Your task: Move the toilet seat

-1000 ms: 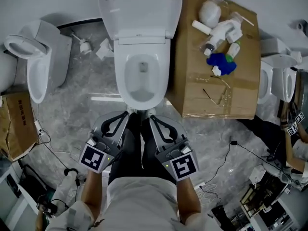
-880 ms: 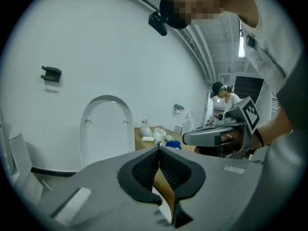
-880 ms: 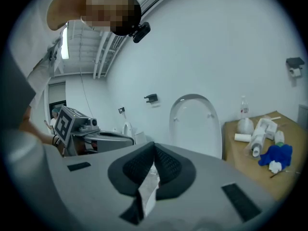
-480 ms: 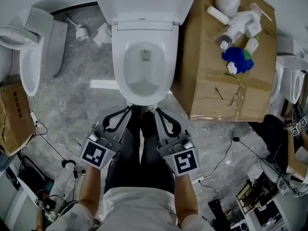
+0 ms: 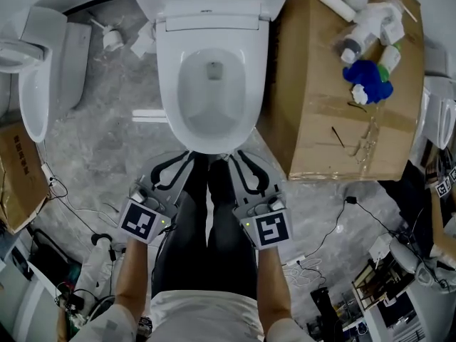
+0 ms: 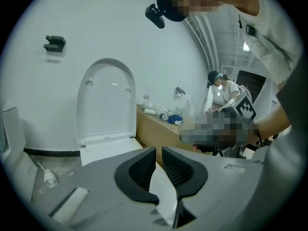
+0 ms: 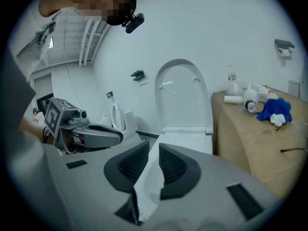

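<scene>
1. The toilet [image 5: 165,41] stands beside a cardboard box [image 5: 320,112], its lid [image 6: 107,100] upright against the wall.
2. The toilet seat [image 5: 168,98] lies flat on the bowl.
3. The left claw [image 5: 184,164] and right claw [image 5: 237,162], near the seat's front edge, have just been opening. Both are slightly apart and grip nothing.

I've got the head view looking steeply down on the toilet [image 5: 168,84] from close above. The left gripper view and right gripper view sit low at its near rim, facing the far wall. Both catch the raised lid [image 6: 107,100] and the cardboard box [image 7: 250,138] on the right.
</scene>
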Available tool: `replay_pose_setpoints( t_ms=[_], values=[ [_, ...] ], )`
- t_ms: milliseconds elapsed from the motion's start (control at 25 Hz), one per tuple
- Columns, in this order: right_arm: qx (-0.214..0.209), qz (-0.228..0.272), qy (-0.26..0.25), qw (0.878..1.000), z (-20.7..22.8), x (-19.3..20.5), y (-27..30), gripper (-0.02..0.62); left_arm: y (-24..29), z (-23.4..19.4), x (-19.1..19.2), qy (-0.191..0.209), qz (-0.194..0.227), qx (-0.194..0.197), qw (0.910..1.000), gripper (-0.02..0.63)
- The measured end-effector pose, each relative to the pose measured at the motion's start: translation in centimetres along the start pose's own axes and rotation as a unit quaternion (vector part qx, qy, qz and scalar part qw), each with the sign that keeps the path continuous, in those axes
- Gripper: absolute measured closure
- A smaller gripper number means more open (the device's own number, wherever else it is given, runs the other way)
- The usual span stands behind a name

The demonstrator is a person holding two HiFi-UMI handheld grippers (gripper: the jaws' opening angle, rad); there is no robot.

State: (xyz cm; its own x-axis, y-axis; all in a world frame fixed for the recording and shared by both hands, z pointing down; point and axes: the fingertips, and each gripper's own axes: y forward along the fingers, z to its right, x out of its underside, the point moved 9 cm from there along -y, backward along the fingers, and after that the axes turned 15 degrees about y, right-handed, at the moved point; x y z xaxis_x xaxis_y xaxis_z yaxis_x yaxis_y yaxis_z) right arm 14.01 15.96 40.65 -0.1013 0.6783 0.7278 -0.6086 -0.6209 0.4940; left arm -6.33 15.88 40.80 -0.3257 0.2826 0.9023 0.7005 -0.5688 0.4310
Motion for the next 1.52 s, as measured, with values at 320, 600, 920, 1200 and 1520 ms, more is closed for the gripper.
replay_pose_setpoints(
  t_ms=[320, 600, 920, 1200, 1520],
  values=[
    [0.027, -0.022, 0.013, 0.999, 2.6, 4.6, 2.4, 0.519, 1.2, -0.1, 5.0, -0.013, -0.026, -0.003, 0.9996, 0.529],
    [0.048, -0.038, 0.017, 0.998, 4.9, 8.3, 4.3, 0.459, 2.6, -0.3, 10.8, -0.042, -0.064, -0.006, 0.997, 0.497],
    [0.065, -0.063, 0.044, 0.995, 6.2, 11.9, 5.9, 0.393, 3.7, -0.7, 15.0, -0.053, -0.081, -0.019, 0.9951, 0.463],
    [0.093, -0.078, 0.07, 0.99, 8.2, 14.2, 7.1, 0.354, 4.6, -0.9, 17.8, -0.062, -0.113, -0.028, 0.9913, 0.402],
    [0.139, -0.108, 0.099, 0.979, 11.3, 17.6, 8.2, 0.273, 5.1, -0.5, 21.6, -0.089, -0.16, -0.043, 0.9821, 0.303]
  ],
)
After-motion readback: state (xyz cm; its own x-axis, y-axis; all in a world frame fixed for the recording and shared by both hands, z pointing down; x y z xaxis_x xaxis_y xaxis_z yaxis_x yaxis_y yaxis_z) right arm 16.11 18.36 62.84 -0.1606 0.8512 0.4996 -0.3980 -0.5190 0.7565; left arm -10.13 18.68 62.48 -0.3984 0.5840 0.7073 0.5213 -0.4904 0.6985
